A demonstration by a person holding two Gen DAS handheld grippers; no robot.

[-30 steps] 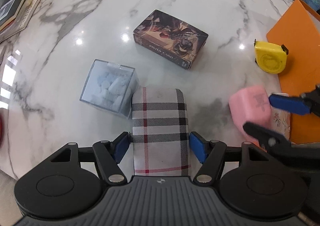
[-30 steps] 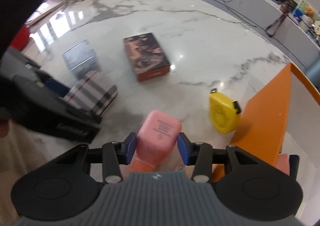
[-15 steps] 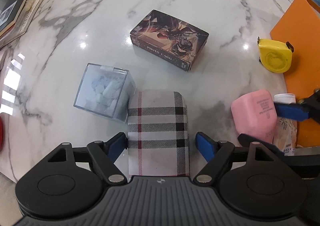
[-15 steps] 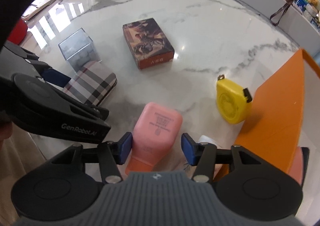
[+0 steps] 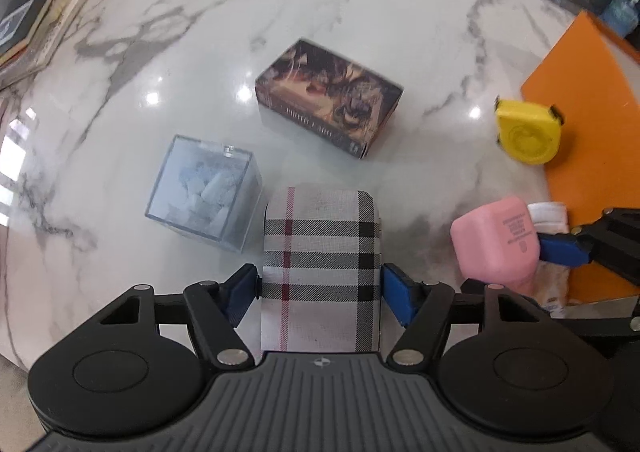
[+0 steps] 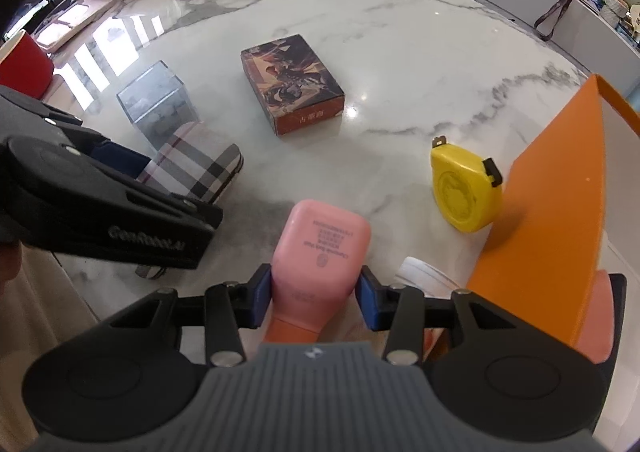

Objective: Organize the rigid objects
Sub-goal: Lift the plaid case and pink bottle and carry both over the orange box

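1. Blue pads of the left gripper (image 5: 320,288) are closing on the plaid case (image 5: 320,252); both pads sit at its long sides, apparently touching. The case lies flat on the marble table (image 5: 360,31), just beside the clear box (image 5: 204,191).
2. Right gripper (image 6: 312,294): jaws closing on the pink case (image 6: 320,248), left pad on its flank, right pad touching or nearly so. I cannot tell whether the case rests on the table.
3. Change: half a second ago the left jaws stood clear of the plaid case on both sides; now the gaps are gone. The right jaws have narrowed likewise. Judgement: both grasps are forming, neither item moved yet.
4. Outward, unchanged: card box (image 5: 328,107) mid-table, yellow tape measure (image 6: 464,191) against the orange tray (image 6: 560,179), white-capped bottle (image 6: 424,272) beside the pink case.
5. Judgement: the tray looks the likely destination.
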